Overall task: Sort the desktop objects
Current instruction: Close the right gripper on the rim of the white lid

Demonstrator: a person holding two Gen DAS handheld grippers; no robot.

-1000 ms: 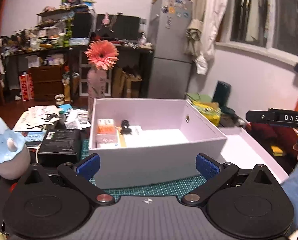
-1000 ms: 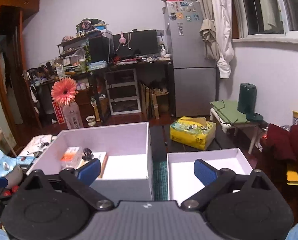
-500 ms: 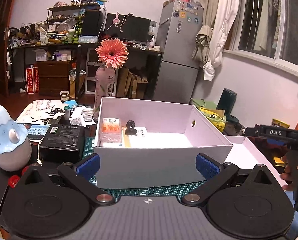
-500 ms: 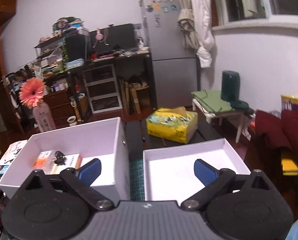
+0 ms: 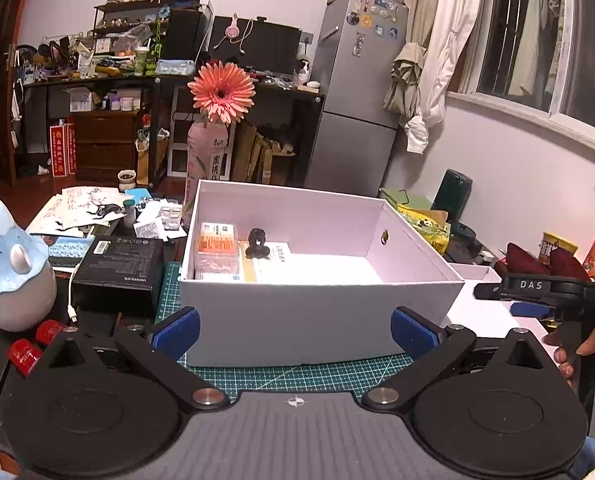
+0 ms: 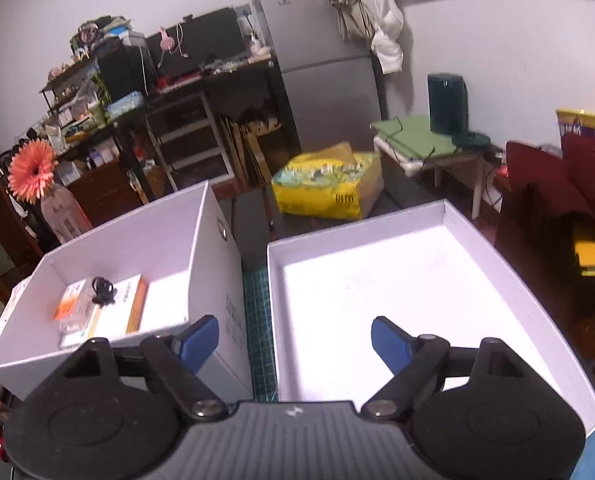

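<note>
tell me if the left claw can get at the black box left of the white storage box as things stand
Probably yes. The left claw is open with nothing between its pads, and the black box lies uncovered on the desk beside the white storage box. The blue-capped figurine and red caps crowd its near left side.

Pale lilac walls under dim indoor light; a grey fridge (image 5: 357, 96) stands beside a cluttered dark desk (image 5: 109, 80) with a black monitor (image 5: 253, 48), a dark window (image 5: 537, 32) with pale curtains at right
</note>
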